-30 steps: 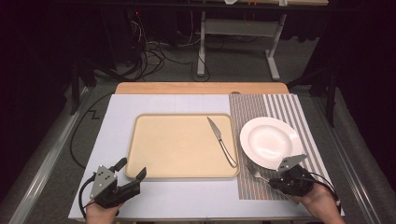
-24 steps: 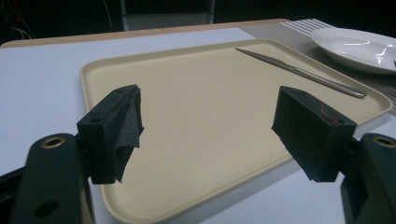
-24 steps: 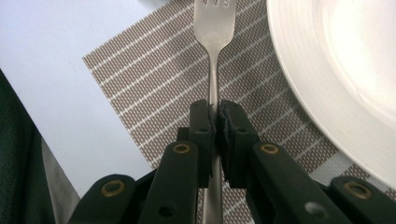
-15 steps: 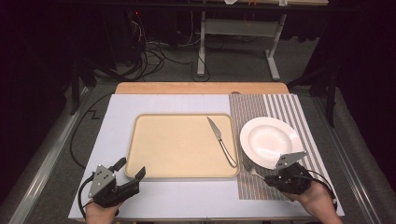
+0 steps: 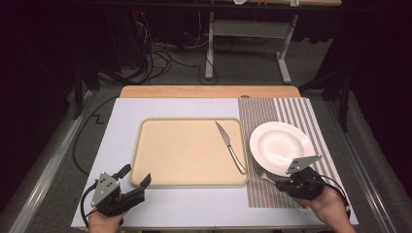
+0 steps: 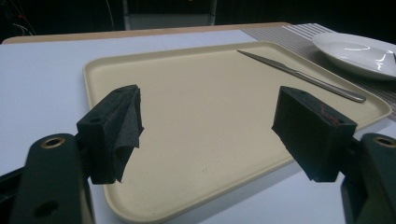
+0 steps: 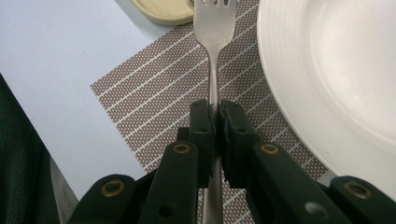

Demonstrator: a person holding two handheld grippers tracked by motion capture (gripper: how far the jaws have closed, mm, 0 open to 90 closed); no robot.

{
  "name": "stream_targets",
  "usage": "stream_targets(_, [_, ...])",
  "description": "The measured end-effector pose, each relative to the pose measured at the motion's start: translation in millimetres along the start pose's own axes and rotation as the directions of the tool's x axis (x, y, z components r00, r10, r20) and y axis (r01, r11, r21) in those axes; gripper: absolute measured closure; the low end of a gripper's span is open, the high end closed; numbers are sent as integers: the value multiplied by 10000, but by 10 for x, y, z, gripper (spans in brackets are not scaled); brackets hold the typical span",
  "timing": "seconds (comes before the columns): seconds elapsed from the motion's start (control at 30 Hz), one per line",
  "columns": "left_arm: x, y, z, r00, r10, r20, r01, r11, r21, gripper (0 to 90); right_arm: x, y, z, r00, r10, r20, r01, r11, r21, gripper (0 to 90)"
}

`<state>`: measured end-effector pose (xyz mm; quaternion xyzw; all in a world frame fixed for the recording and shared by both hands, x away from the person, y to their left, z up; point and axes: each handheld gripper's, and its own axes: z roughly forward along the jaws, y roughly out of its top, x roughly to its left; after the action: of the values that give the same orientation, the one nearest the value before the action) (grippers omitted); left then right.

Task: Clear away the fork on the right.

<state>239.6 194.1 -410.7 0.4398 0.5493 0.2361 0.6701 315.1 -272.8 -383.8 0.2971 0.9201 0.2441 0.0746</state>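
A steel fork (image 7: 215, 28) is pinched by its handle in my right gripper (image 7: 215, 112), which is shut on it, over the striped placemat (image 7: 154, 100). Its tines point toward the tray corner, just left of the white plate (image 7: 336, 74). In the high view the right gripper (image 5: 284, 180) sits at the plate's (image 5: 281, 145) near edge, fork (image 5: 261, 174) sticking out to the left. My left gripper (image 5: 135, 177) stands open at the near left corner of the beige tray (image 5: 160, 160), nothing between its jaws. A table knife (image 5: 230, 147) lies on the tray's right side.
A white mat (image 5: 121, 126) covers the table, with the striped placemat (image 5: 262, 116) on its right. A wooden strip (image 5: 209, 91) runs along the far edge. Beyond the table are cables and a metal stand on the dark floor.
The right gripper has shifted a little to the left and nearer with the fork in it. The left gripper has stayed where it was, still open.
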Motion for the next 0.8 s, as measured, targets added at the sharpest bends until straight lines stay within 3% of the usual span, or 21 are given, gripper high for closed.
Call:
stream_targets(0.43, [0,-1,4,10000,21,-33,-21,10000,-9,248,-13,103,-8,9997,237,15,-237,9996,-160,851])
stream_targets(0.8, [-2,-6,7,10000,50,-7,-50,10000,3,248,9,352,83,9998,209,-62,-210,9995,-215,851])
